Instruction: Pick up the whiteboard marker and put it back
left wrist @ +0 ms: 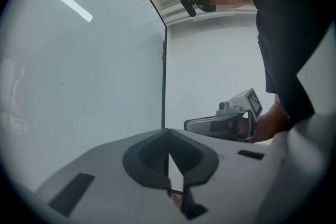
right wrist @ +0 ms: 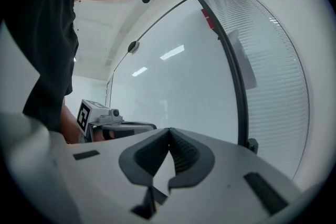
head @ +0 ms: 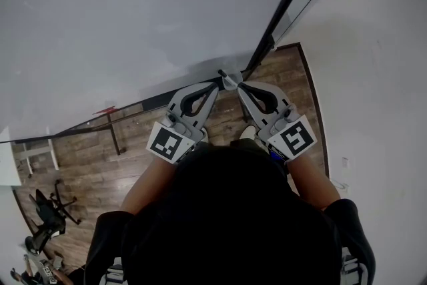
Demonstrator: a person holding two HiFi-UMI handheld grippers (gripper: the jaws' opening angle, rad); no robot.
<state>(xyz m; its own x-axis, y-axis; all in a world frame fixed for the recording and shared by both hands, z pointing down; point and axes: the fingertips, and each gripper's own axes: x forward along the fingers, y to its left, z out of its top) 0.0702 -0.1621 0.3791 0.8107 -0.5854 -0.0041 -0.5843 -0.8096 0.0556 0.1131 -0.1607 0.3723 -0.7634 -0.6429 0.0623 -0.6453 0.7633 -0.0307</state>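
Observation:
No whiteboard marker shows in any view. The whiteboard (head: 133, 23) fills the upper left of the head view, edged by a black frame (head: 287, 3). My left gripper (head: 215, 85) and right gripper (head: 241, 85) are held side by side in front of me, tips nearly meeting at the board's lower corner. Both are shut with nothing between the jaws. In the left gripper view the left gripper (left wrist: 167, 130) points along the board (left wrist: 94, 71), with the right gripper (left wrist: 231, 120) beside it. The right gripper (right wrist: 169, 129) faces the board (right wrist: 178, 81), the left gripper (right wrist: 105, 122) at its left.
Wooden floor (head: 87, 157) lies below, with a black office chair (head: 47, 213) at lower left. A white wall (head: 373, 77) stands at right. A small red piece (right wrist: 208, 19) sits on the board's frame, and window blinds (right wrist: 278, 71) lie beyond it.

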